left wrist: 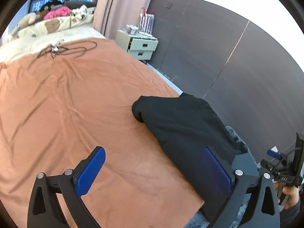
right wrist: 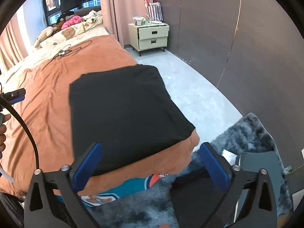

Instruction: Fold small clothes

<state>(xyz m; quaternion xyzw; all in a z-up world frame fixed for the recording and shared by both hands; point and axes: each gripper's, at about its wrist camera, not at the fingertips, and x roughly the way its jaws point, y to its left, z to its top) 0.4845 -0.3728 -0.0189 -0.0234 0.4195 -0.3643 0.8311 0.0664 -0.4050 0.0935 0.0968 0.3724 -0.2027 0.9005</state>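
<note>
Black cloth, the folded garment [right wrist: 123, 114] lies flat on the orange bedcover [left wrist: 66, 104] just ahead of the right gripper [right wrist: 150, 163], long axis running away from it, while the left gripper [left wrist: 157, 171] sits farther left, both gaping empty.

The orange bedspread [left wrist: 79, 102] lay bare and wide beyond the folded black garment [right wrist: 121, 114] at the bed's corner. A tangle of black cable [left wrist: 64, 49] lay far up the bed. Open grey floor [right wrist: 190, 87] ran to the nightstand [right wrist: 152, 36].
</note>
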